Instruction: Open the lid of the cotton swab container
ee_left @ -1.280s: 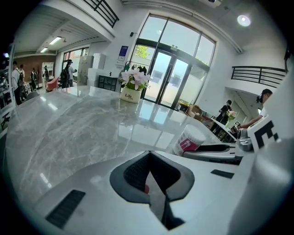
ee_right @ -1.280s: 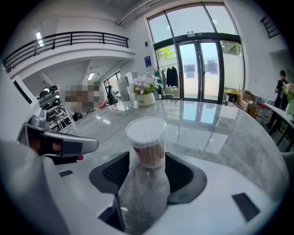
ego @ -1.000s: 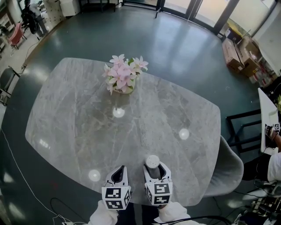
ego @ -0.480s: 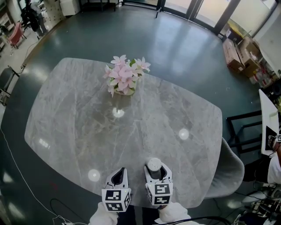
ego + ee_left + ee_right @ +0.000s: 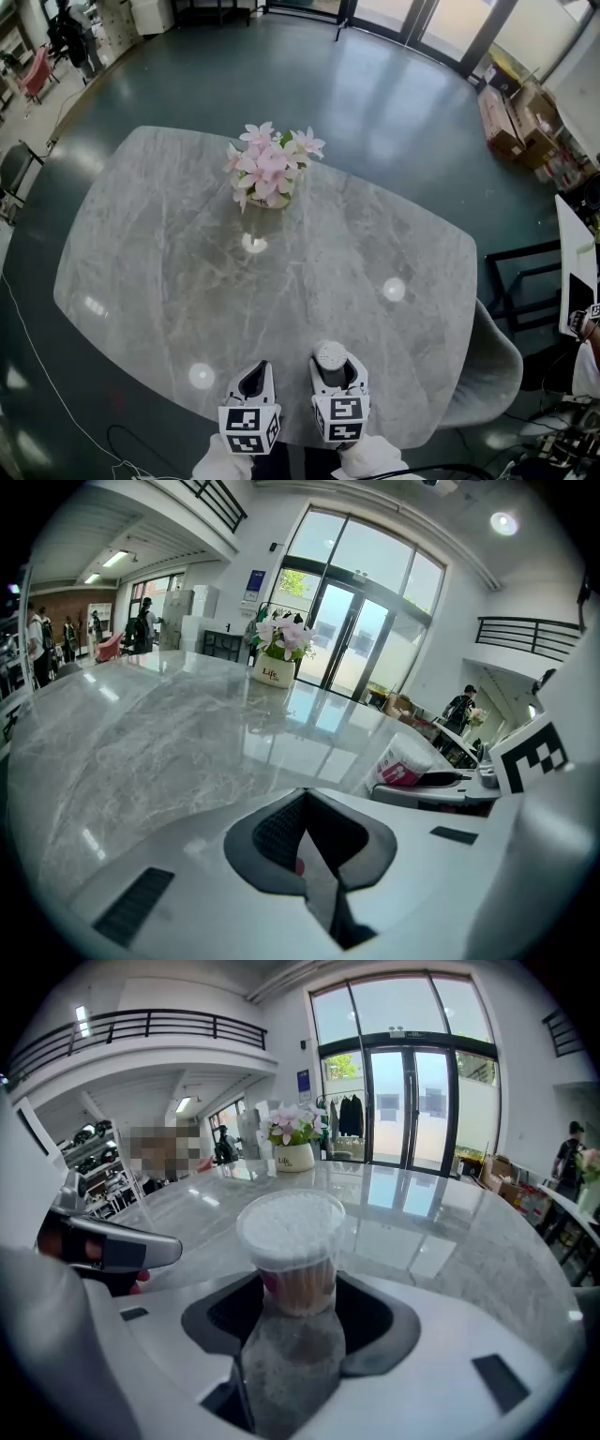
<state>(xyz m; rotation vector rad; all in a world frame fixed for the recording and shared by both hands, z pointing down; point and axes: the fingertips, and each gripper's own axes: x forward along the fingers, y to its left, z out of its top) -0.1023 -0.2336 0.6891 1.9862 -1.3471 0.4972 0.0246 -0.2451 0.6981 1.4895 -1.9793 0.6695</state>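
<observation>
The cotton swab container (image 5: 329, 355) is a small clear tub full of white-tipped swabs with its lid on. It stands upright near the table's front edge, and my right gripper (image 5: 337, 364) is shut on its lower body. In the right gripper view the container (image 5: 292, 1246) fills the middle between the dark pads of my right gripper (image 5: 298, 1305). My left gripper (image 5: 253, 377) sits just to the left of it, shut and holding nothing. In the left gripper view my left gripper (image 5: 306, 844) shows its jaws pressed together, with the container (image 5: 403, 762) off to the right.
The grey marble table (image 5: 159, 262) carries a white pot of pink flowers (image 5: 270, 172) at its far middle. A grey chair (image 5: 492, 361) stands at the table's right edge. Boxes and furniture line the room's far right.
</observation>
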